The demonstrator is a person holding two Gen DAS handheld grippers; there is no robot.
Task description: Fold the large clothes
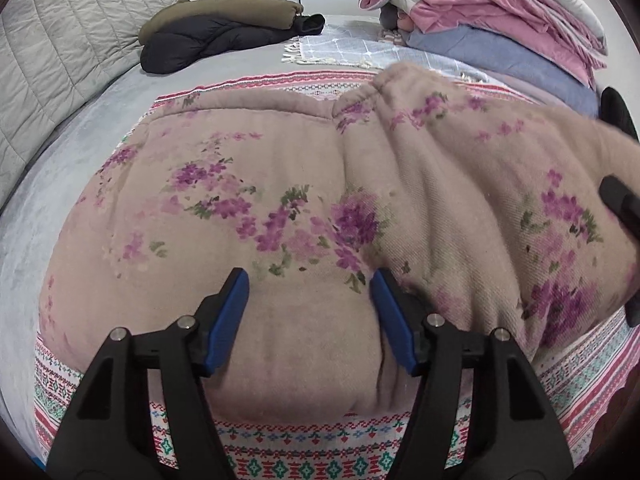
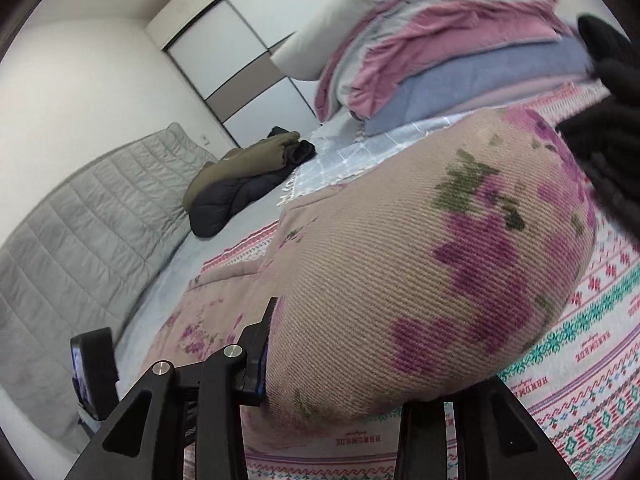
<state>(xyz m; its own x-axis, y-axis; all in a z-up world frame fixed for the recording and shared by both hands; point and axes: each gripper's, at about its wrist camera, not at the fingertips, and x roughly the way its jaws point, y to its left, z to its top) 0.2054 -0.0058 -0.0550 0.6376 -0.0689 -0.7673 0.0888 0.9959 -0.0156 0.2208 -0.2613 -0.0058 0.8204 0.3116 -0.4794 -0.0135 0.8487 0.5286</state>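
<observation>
A thick beige garment with purple flowers (image 1: pixel 280 208) lies spread on a patterned cloth (image 1: pixel 304 460) on the bed. My left gripper (image 1: pixel 310 312) is open just above its near part, blue pads apart, holding nothing. The garment's right part (image 1: pixel 480 200) is lifted and folded over toward the left. My right gripper (image 2: pixel 344 352) is shut on that lifted fold (image 2: pixel 420 264); the cloth bulges over the jaws and hides the right finger. The right gripper also shows at the right edge of the left wrist view (image 1: pixel 624 204).
A folded olive and black jacket pile (image 1: pixel 224 28) lies at the far side of the bed. A stack of pink, grey and blue bedding (image 1: pixel 500 12) stands at the far right. A grey quilted headboard (image 1: pixel 60 60) runs along the left. A phone on a stand (image 2: pixel 92 372) is at the bedside.
</observation>
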